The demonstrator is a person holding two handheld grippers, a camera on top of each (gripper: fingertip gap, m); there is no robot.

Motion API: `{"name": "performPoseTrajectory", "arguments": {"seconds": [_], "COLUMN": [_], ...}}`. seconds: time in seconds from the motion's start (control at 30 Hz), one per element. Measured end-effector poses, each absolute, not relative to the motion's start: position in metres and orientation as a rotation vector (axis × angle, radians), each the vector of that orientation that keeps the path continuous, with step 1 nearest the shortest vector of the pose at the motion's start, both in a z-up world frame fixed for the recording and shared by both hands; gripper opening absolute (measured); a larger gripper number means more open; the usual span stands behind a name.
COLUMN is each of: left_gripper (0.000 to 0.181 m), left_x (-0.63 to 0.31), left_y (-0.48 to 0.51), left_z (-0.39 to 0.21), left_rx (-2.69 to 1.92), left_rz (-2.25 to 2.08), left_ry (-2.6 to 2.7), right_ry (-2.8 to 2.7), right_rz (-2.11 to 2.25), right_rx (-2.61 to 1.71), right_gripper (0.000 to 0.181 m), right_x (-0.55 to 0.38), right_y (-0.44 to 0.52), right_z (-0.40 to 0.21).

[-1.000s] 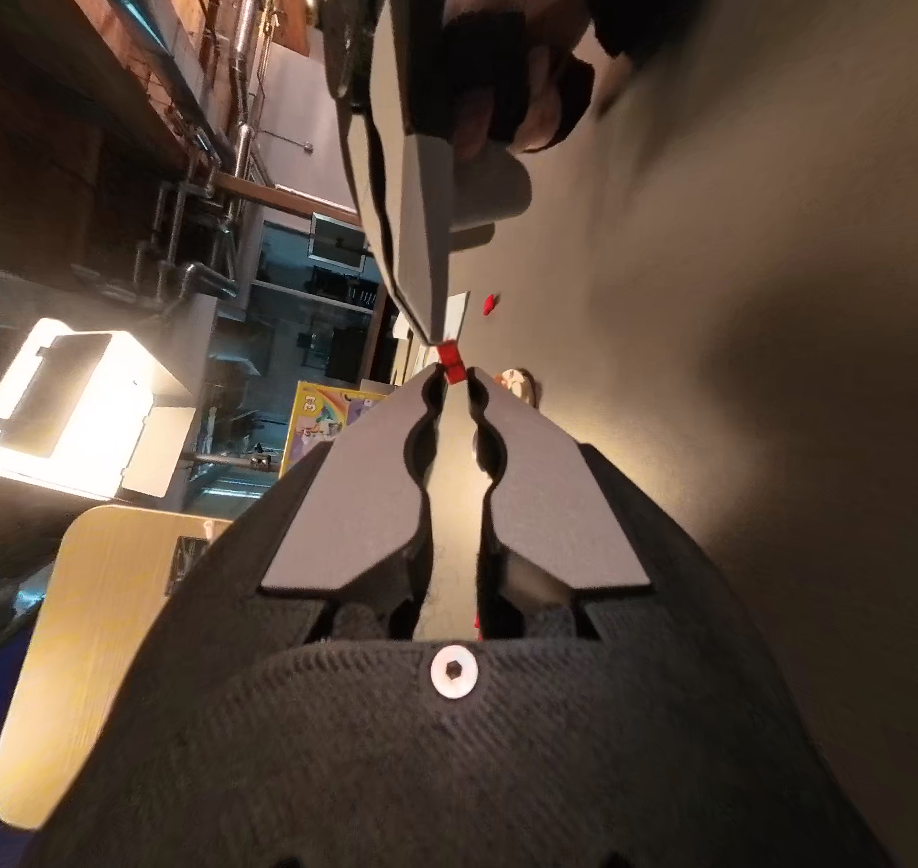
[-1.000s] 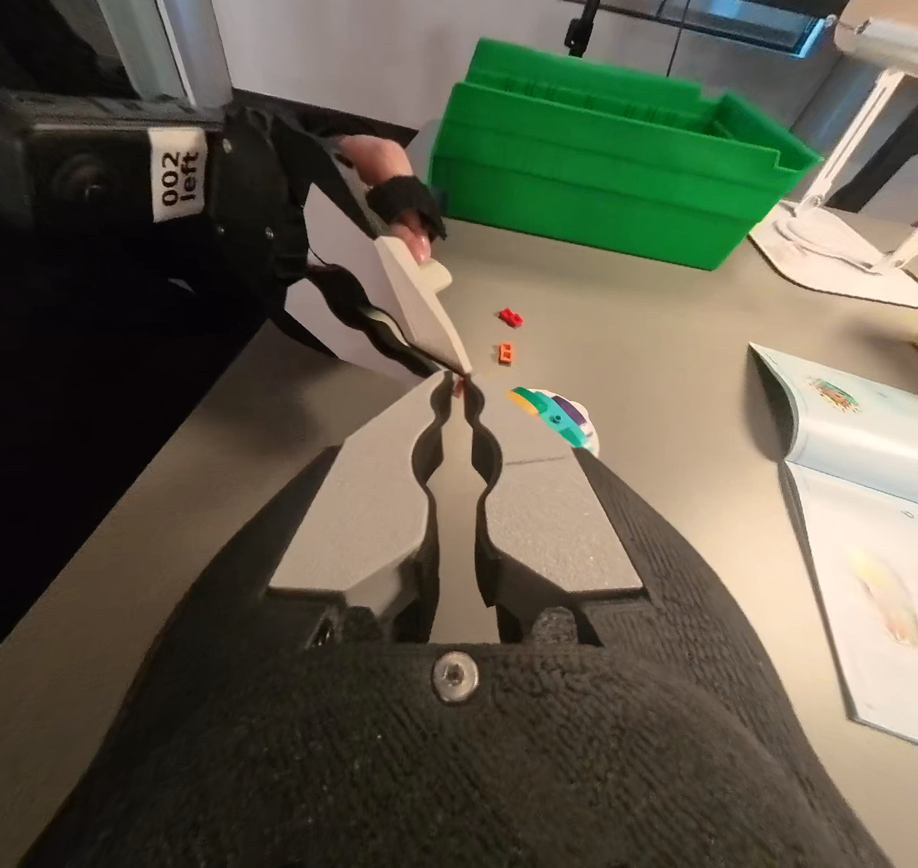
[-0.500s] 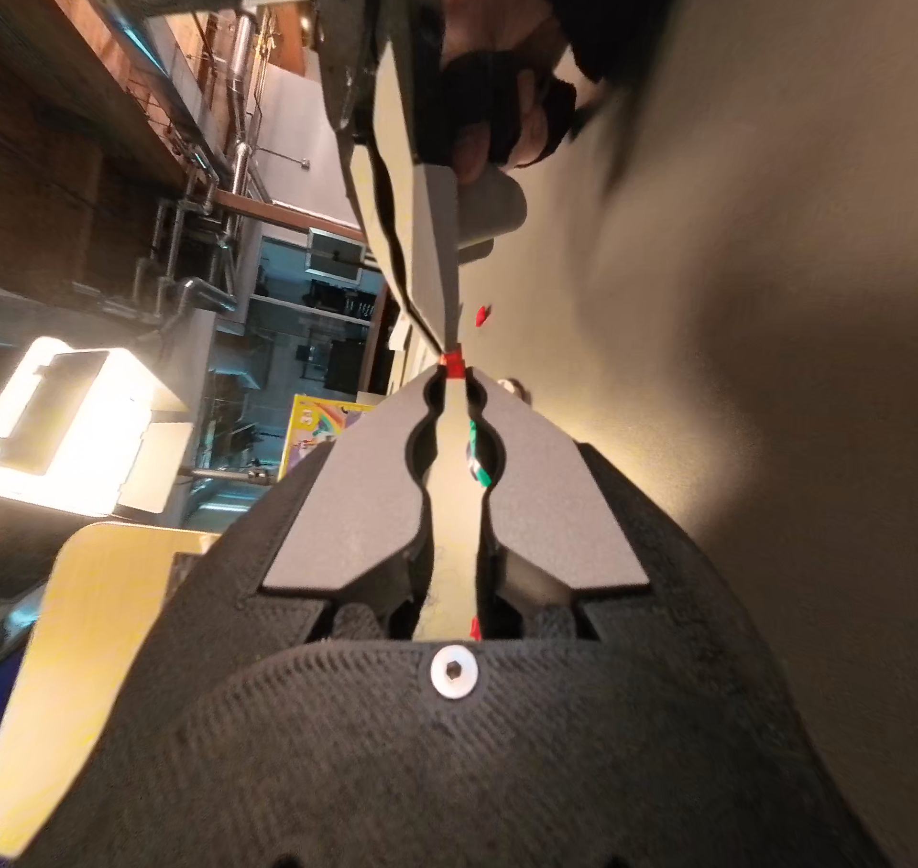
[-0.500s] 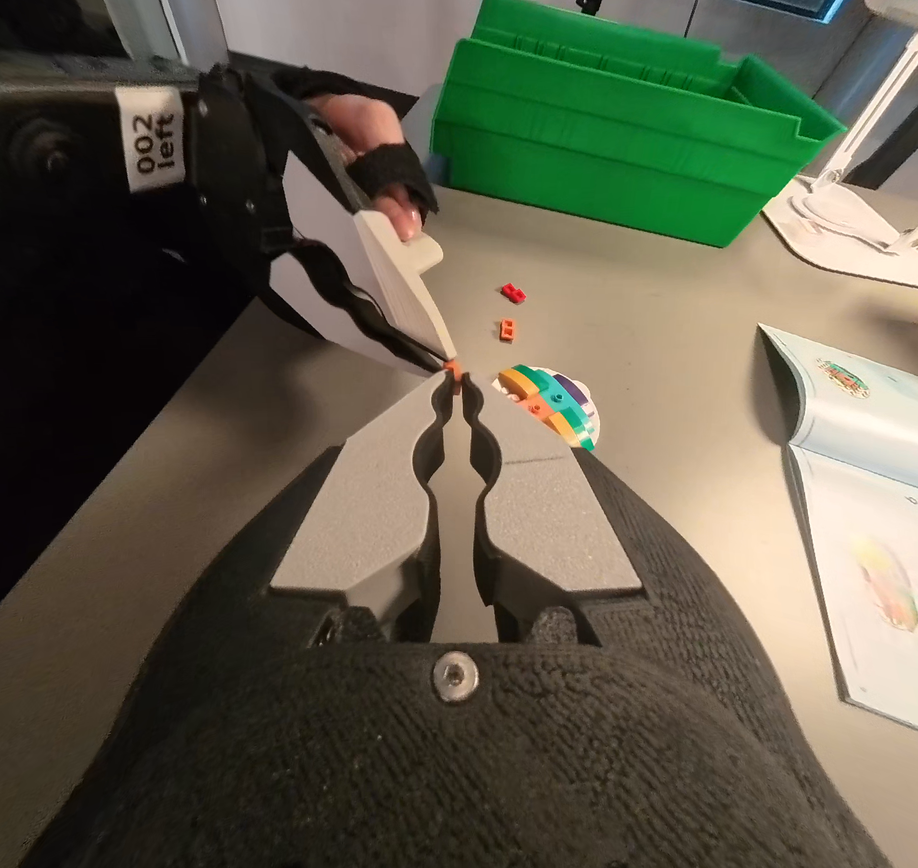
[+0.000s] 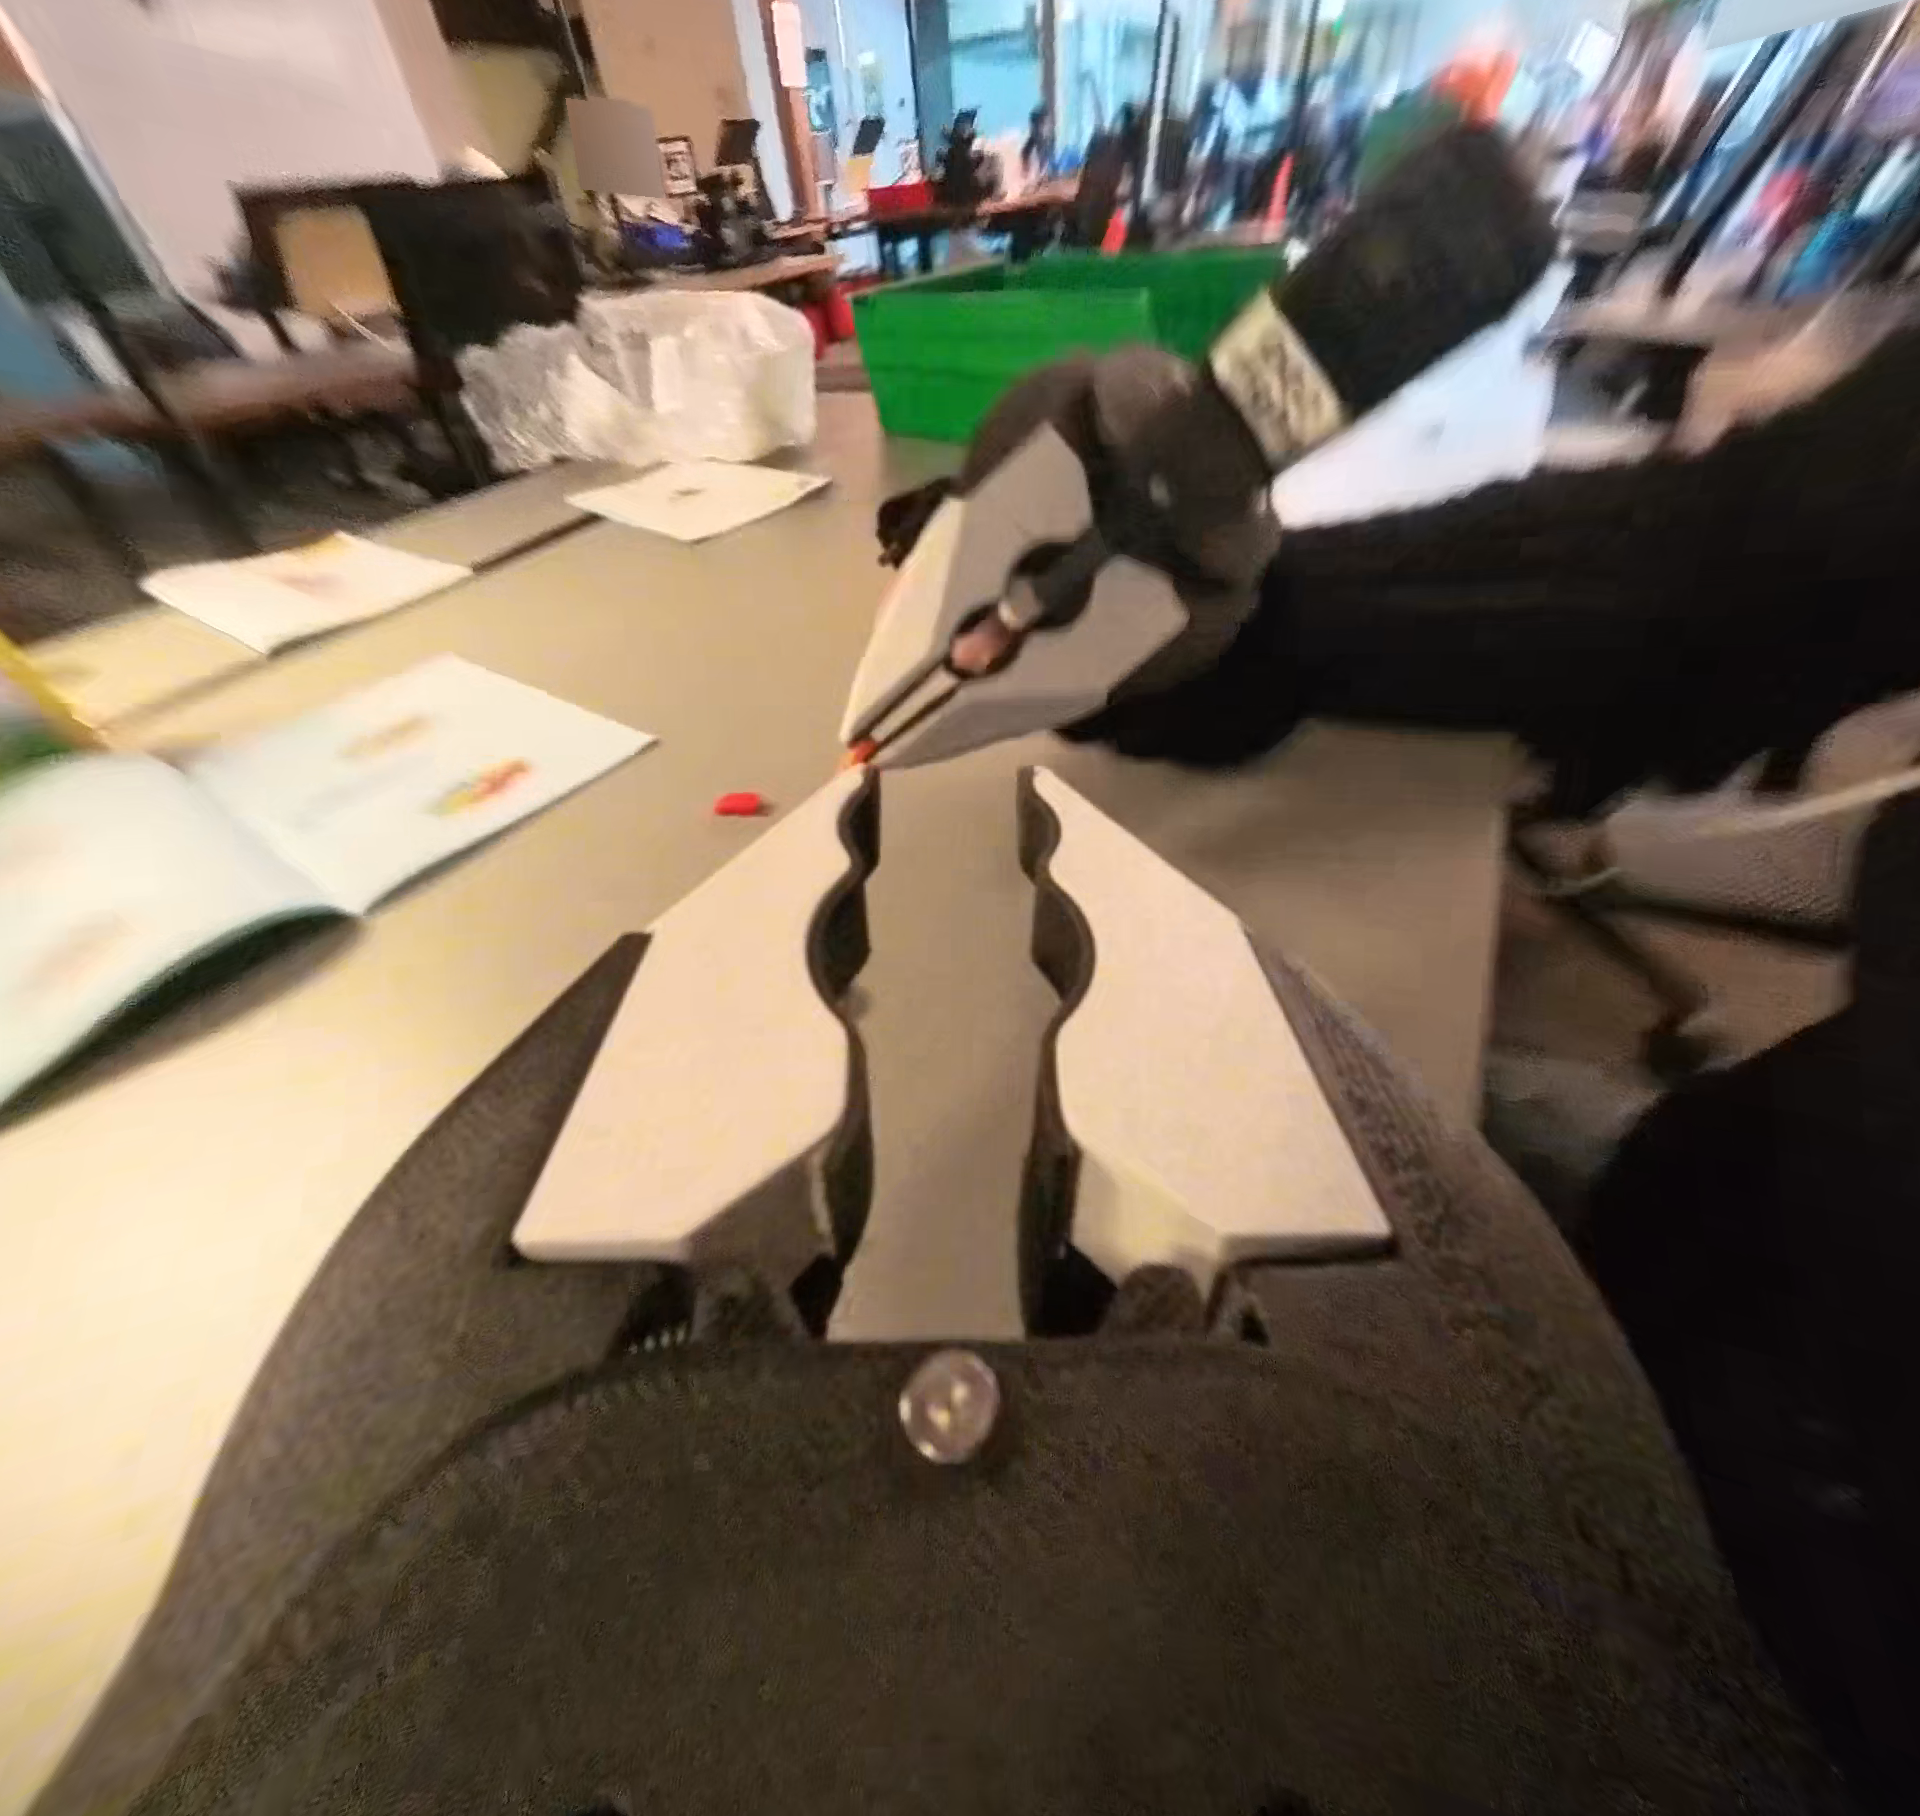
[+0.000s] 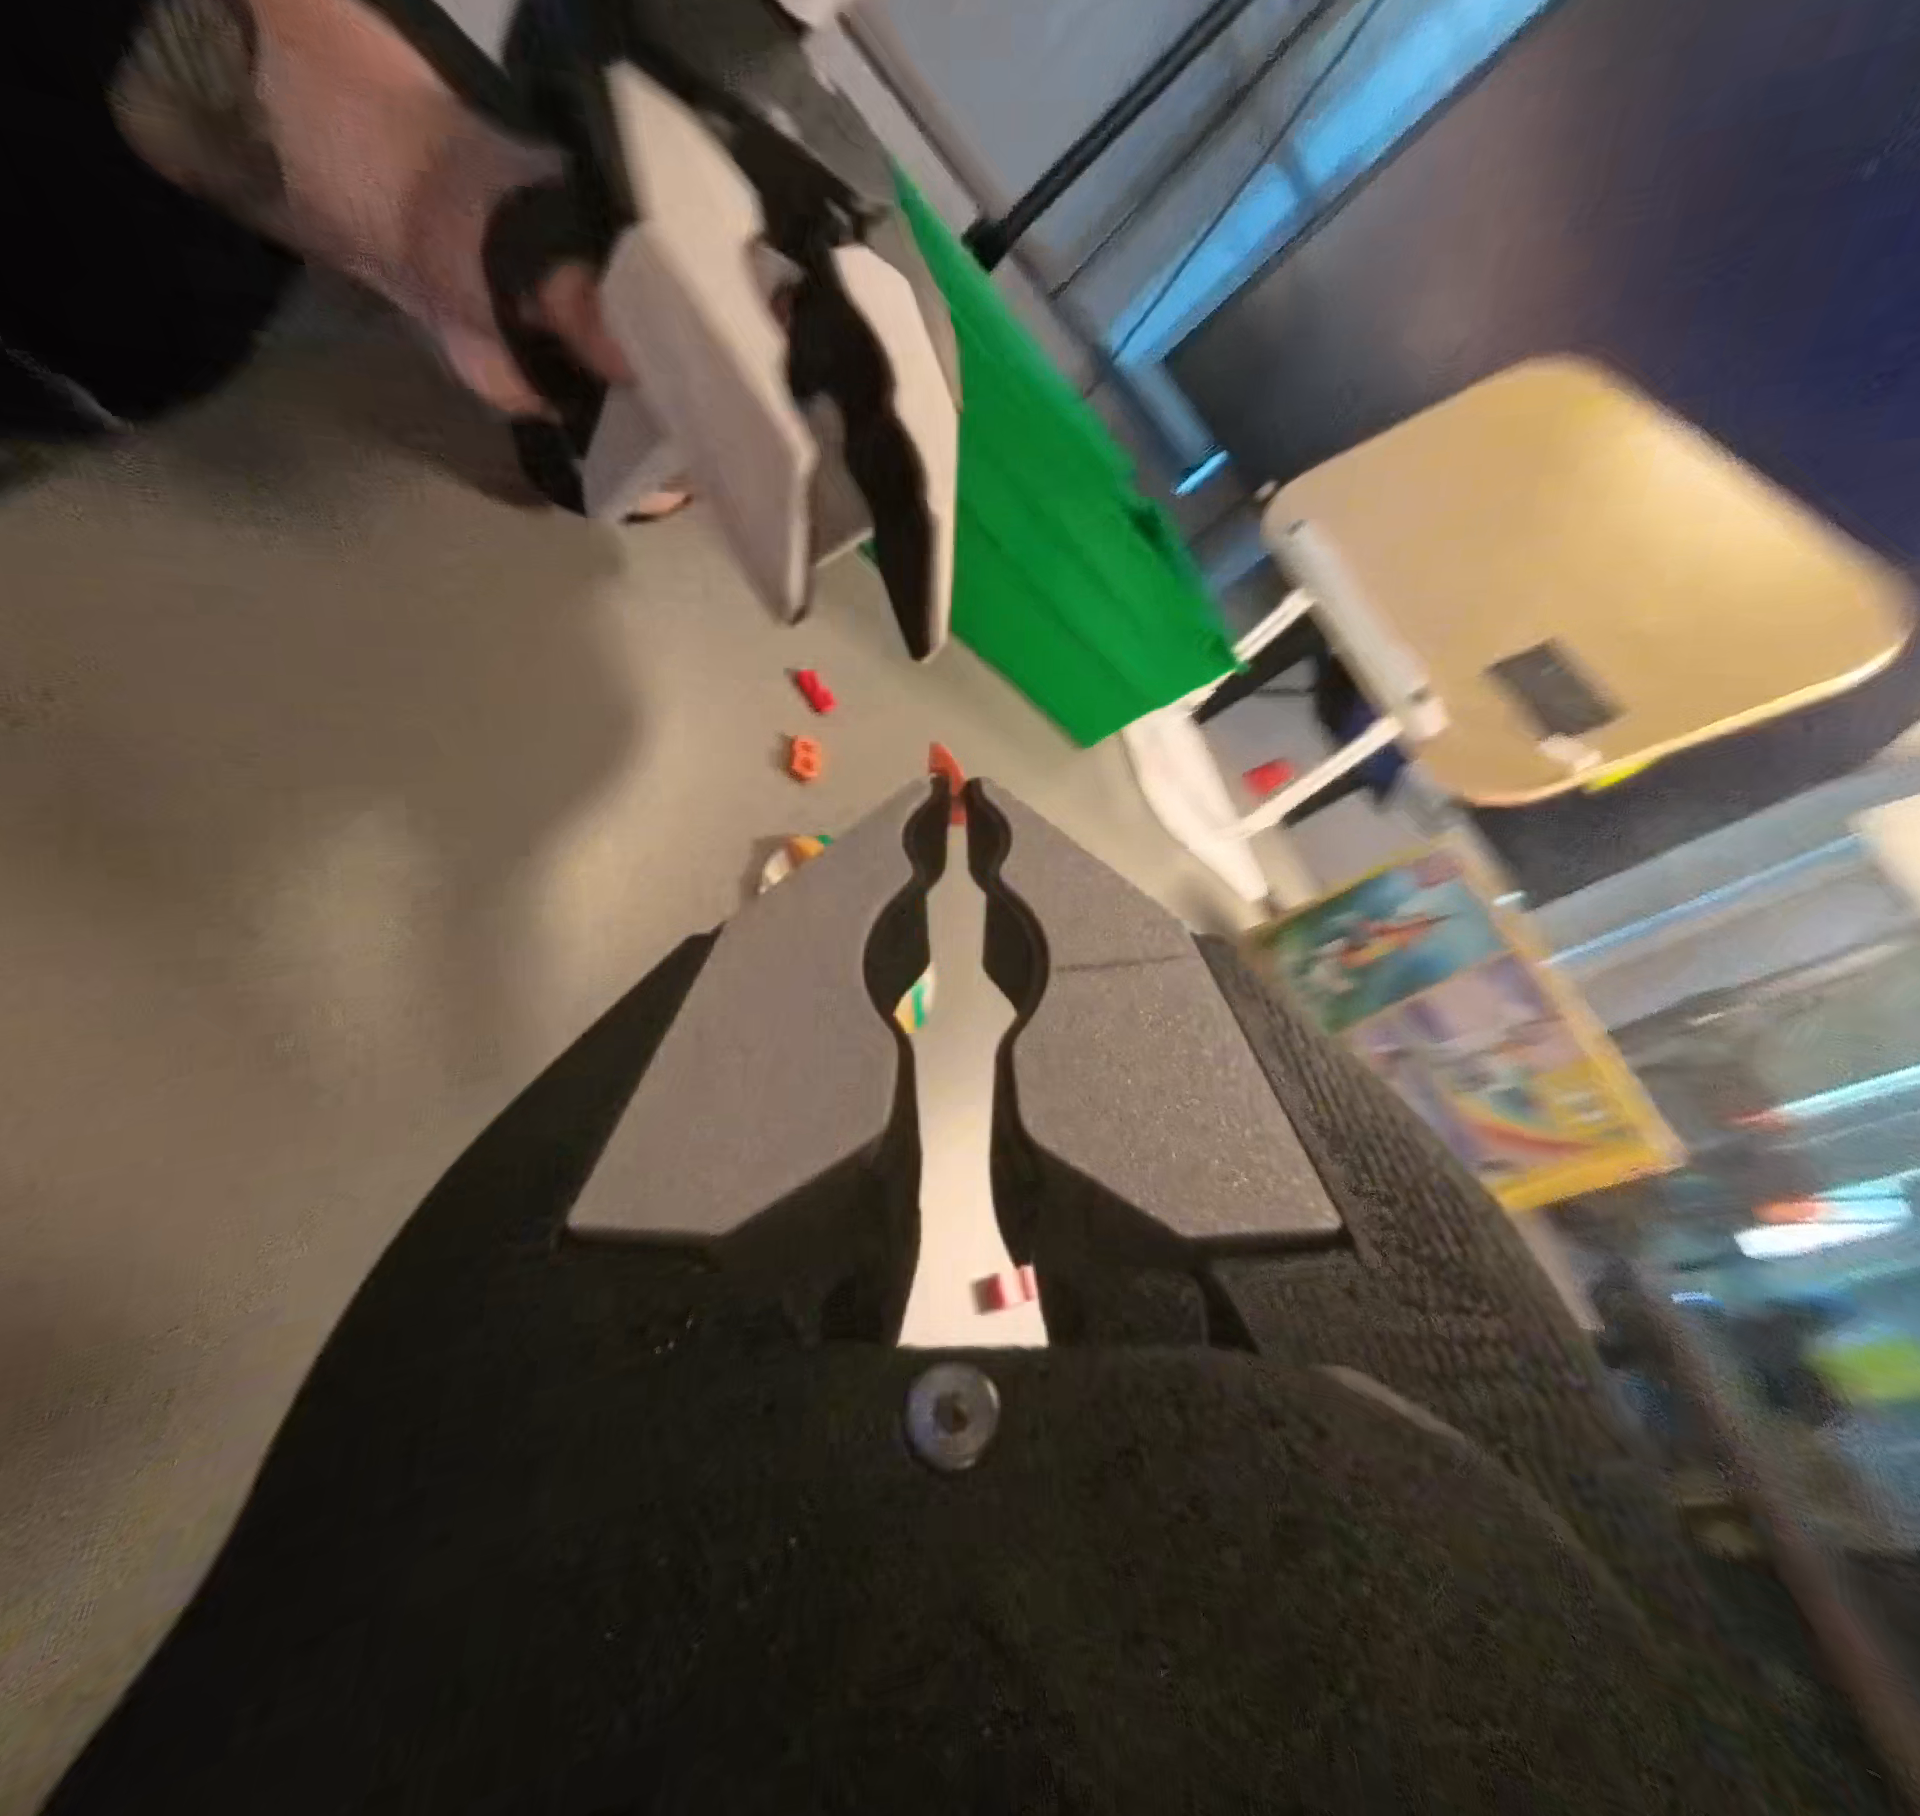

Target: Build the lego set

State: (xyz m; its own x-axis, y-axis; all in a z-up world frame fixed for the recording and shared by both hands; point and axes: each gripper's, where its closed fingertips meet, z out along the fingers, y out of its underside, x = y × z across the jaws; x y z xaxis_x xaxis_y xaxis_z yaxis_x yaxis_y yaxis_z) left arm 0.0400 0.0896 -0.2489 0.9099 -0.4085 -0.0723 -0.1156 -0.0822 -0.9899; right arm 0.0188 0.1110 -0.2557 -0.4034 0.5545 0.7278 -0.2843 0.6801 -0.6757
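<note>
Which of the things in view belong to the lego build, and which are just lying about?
In the job:
- orange piece pinched in right hand-held gripper
- loose red brick
- loose orange brick
- open instruction booklet
- left hand-held gripper, open

Lying about:
- green bin
- loose sheets

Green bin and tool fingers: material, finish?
Green bin: looks like molded plastic, uniform saturated green with stepped, ribbed walls; slight sheen, blur limits certainty. Right tool fingers: matte grey with a fine grainy texture, probably 3D-printed plastic.
</note>
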Motion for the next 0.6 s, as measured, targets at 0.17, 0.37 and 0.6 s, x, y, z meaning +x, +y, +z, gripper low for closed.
{"name": "performPoseTrajectory", "arguments": {"seconds": [0.17,0.37,0.6], "left_gripper": [0.028,0.022,0.018], "left_x": [0.018,0.029,0.040], "left_y": [0.097,0.086,0.081], "left_z": [-0.252,-0.250,-0.253], "left_rx": [-1.705,-1.669,-1.686], "left_rz": [-0.530,-0.849,-1.066], "left_ry": [0.185,0.205,0.232], "right_ry": [-1.700,-1.672,-1.615], "right_rz": [0.806,0.754,0.640], "right_rx": [-0.033,0.042,0.131], "right_gripper": [0.001,0.001,0.003], "right_x": [0.022,0.027,0.030], "right_y": [0.092,0.084,0.079], "right_z": [-0.256,-0.253,-0.250]}}
